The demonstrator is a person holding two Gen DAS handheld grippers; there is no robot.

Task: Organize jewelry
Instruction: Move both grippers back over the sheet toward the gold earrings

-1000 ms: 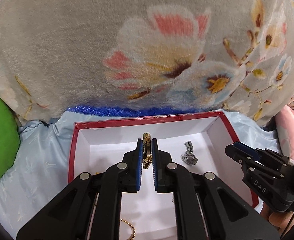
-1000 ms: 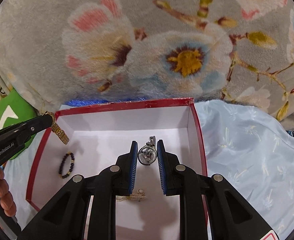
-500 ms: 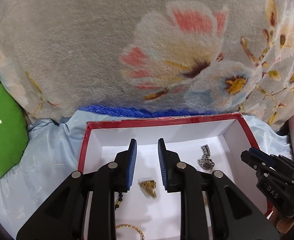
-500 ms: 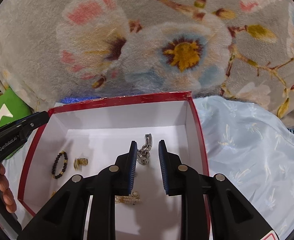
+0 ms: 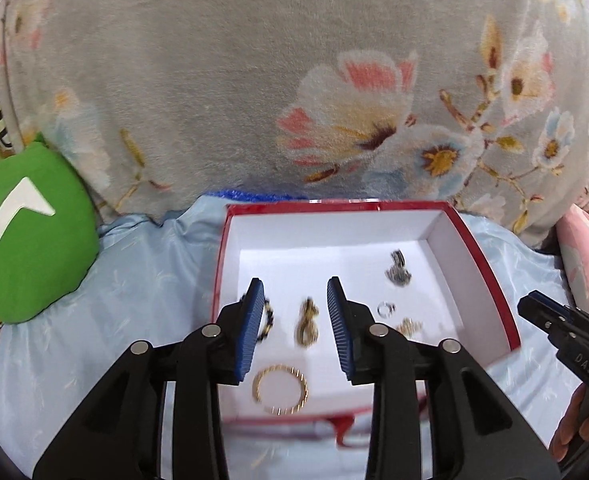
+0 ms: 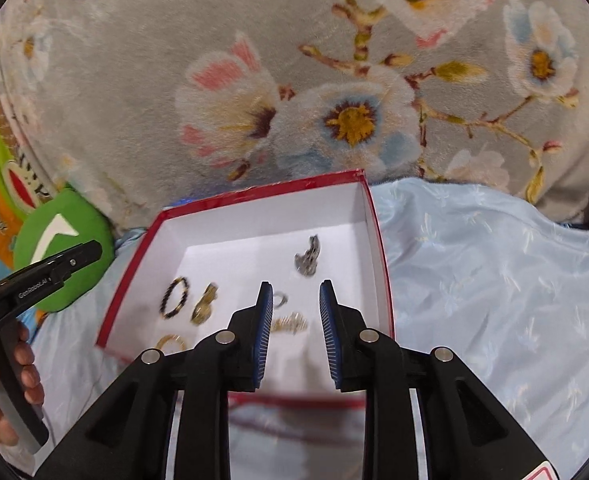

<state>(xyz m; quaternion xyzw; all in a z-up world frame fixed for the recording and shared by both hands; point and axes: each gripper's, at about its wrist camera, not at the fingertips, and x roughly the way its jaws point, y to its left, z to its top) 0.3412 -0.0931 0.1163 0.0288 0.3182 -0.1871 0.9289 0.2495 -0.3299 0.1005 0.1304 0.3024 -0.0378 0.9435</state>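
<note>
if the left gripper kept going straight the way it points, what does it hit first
Probably the gold chain piece on the box floor: it lies between the left gripper's opening, empty jaws. Depth is unclear.

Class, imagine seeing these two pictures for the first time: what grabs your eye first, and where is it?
The red box with its white inside, lying on pale blue cloth, holds scattered jewelry such as a gold bracelet near the front. Behind it rises a big flowered blanket; a green cushion sits at the left.
</note>
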